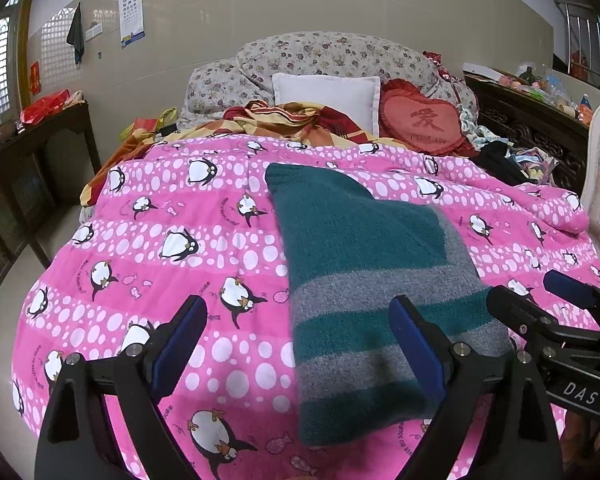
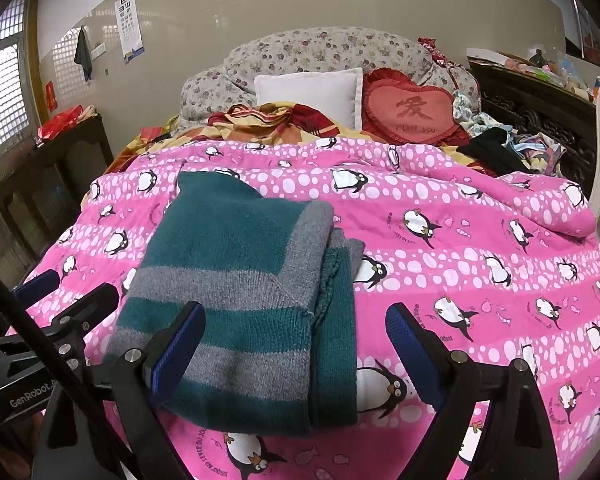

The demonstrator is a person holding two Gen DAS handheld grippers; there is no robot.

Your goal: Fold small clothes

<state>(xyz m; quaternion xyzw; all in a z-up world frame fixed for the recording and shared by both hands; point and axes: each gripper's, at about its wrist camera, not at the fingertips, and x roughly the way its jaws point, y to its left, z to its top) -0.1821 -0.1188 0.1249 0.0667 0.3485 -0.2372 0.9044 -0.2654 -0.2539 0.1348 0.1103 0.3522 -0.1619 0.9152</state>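
Note:
A folded teal and grey striped sweater lies flat on the pink penguin quilt. My left gripper hovers open over the sweater's near left edge, its right finger above the knit and its left finger above the quilt. My right gripper is also open, over the sweater's near right edge where the folded layers show. Neither gripper's pads press on the cloth. Each gripper shows in the other's view: the right gripper at the right, the left gripper at the left.
A white pillow, a red heart cushion and floral bedding are at the bed's far end. Loose clothes pile at the far right, next to a dark carved cabinet. A dark side table stands on the left.

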